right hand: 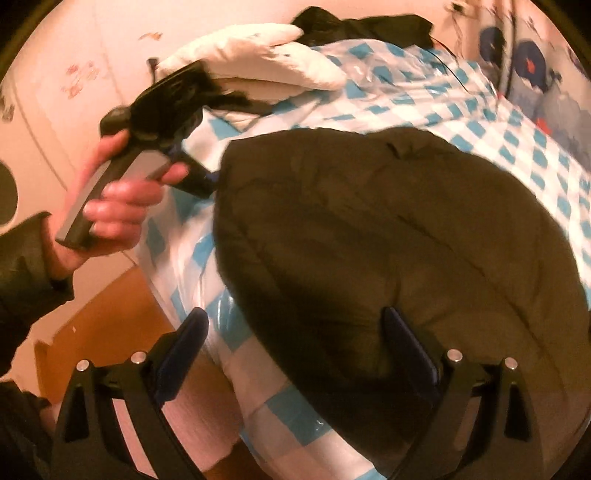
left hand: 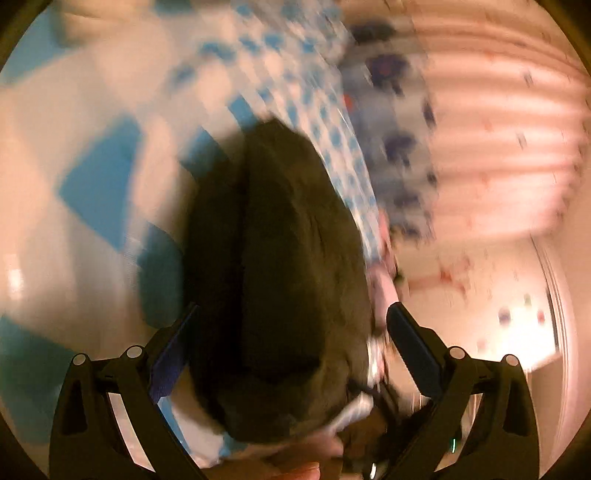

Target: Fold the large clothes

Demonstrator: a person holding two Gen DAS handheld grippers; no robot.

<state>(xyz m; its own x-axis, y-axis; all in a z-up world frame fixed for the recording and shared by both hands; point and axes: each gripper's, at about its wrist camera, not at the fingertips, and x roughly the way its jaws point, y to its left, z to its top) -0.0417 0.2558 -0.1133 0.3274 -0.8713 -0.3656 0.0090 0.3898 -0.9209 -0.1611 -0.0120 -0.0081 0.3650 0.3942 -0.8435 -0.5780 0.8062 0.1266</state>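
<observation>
Dark olive-brown padded garment point(right hand: 388, 236), bulky and rounded, lying on a bed covered by a glossy blue-and-white checked sheet point(right hand: 517, 155), reaching to the sheet's near edge and its left edge.

Right gripper point(right hand: 295, 332) poised over the near edge of the garment, black fingers spread wide apart, gripping nothing; one finger above the checked sheet, the other above the dark fabric.

Left gripper point(right hand: 201, 181) at the left edge of the bed, held by a bare hand point(right hand: 118, 199) emerging from a dark sleeve point(right hand: 26, 266), tips right at the garment's left edge. In the left wrist view, heavily blurred, left gripper fingers standing apart on either side of the dark garment; contact with the cloth impossible to tell.

White pillow point(right hand: 258, 51) at the far left corner of the bed, black clothing point(right hand: 362, 26) heaped behind it. Orange-brown floor point(right hand: 107, 321) below the bed's left edge.
</observation>
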